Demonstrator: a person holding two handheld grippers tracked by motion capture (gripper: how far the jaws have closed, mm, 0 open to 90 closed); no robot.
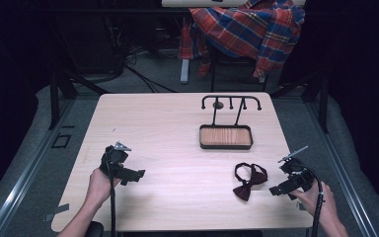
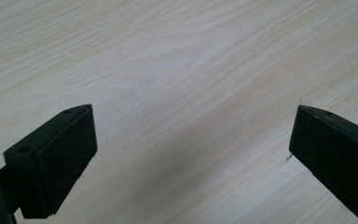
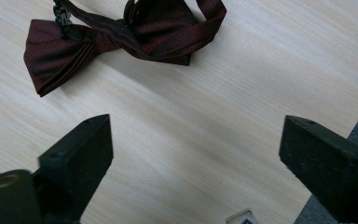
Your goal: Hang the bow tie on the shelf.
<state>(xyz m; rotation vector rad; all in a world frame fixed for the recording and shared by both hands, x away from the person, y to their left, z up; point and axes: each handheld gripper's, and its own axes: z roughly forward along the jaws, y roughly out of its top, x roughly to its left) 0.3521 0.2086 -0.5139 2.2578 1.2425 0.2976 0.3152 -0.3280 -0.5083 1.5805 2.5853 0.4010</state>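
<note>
- Your right gripper (image 1: 276,190) sits near the table's right front corner, held in your right hand (image 1: 321,200), and it points left toward the bow tie (image 1: 249,180).
- Its jaws stand spread wide with nothing between them — in the right gripper view you see bare wood in the gap and the bow tie (image 3: 116,37) lying ahead, clear of both pads.
- The bow tie is dark red, flat on the table (image 1: 177,128), just beside your right gripper and in front of the wooden tray (image 1: 225,137). Its strap curls in a loop on the far side of the bow, with a small black clasp (image 3: 61,14) at one end.
- The tray lies toward the far right part of the table, and a black rack with hooks (image 1: 231,102) rises from behind it; tray and bow tie are near each other but apart.
- Your left gripper (image 1: 139,175) rests low over the table's left front area, held in your left hand (image 1: 98,185), well apart from the bow tie.
- Its jaws are also spread wide — the left gripper view shows plain wood grain between the two black pads (image 2: 70,149).
- Beyond the table, a red plaid cloth (image 1: 249,29) hangs over a chair.
</note>
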